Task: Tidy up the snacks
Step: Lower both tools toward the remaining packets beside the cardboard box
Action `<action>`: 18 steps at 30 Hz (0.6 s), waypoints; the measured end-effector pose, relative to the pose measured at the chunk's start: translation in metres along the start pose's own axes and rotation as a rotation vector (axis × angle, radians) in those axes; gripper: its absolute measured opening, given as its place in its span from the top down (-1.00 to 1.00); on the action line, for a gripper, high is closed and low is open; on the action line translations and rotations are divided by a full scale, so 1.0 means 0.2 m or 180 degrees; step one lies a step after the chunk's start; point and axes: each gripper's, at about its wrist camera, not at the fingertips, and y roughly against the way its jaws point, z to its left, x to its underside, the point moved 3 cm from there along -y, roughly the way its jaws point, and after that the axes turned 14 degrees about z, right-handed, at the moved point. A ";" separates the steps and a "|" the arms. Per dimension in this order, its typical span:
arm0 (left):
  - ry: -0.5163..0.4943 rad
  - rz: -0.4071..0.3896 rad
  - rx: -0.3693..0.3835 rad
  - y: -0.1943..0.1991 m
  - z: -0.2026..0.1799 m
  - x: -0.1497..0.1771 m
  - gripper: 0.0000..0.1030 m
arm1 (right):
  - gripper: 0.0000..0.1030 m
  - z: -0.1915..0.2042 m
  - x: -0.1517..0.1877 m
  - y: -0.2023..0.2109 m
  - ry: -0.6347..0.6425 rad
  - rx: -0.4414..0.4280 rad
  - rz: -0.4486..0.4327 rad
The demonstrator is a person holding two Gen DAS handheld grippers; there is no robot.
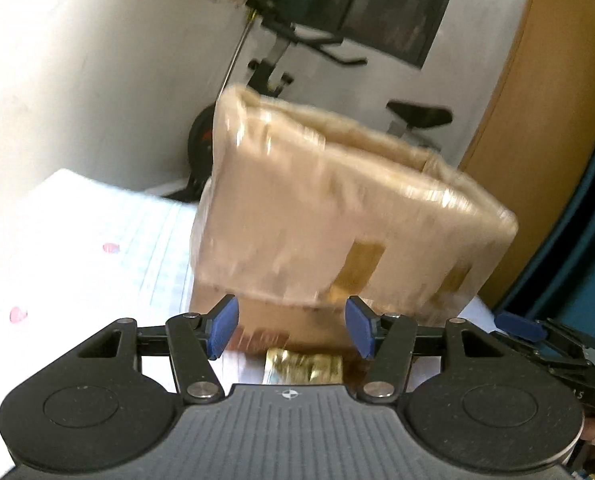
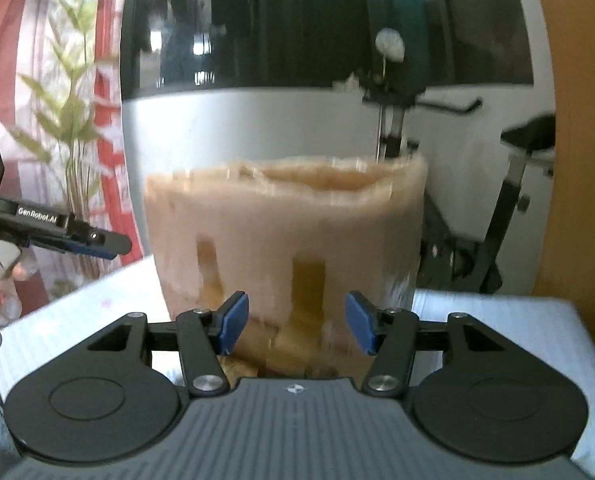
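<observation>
I'm looking along both grippers at the box, a tan carton wrapped in glossy film, standing on the white table just beyond the fingertips. My left gripper is standing moderately wide with nothing between its blue pads; the right gripper is also parted, a bit narrower by my guess, and empty too. No earlier view, so I'm only calling what shows.

The key relation: a gold packet is lying on the table just near of the box, almost dead centre between the left jaws and slightly below them. Its long axis seems to be running left to right, across the fingers. The left gripper looks nearer to it. In the right view I'm seeing brownish shapes at the box foot, but blur is smearing them and I can't name them.

The packet's near end is cut off by the gripper body. The box's inside is hidden. The left gripper's side is showing at the far left.
</observation>
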 end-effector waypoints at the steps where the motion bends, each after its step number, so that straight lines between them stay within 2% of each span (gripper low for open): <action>1: -0.0007 0.0038 -0.0018 -0.03 0.00 0.01 -0.20 | -0.12 -0.01 0.02 -0.04 -0.0023 -0.0027 0.0080; 12: 0.0002 0.0328 -0.0173 -0.26 -0.01 0.10 -0.20 | -0.12 0.02 0.16 -0.51 0.0147 -0.0106 0.0924; 18: 0.0042 0.0445 -0.0189 -0.36 0.00 0.16 -0.20 | -0.23 0.04 0.15 -0.63 0.0379 -0.0091 0.1054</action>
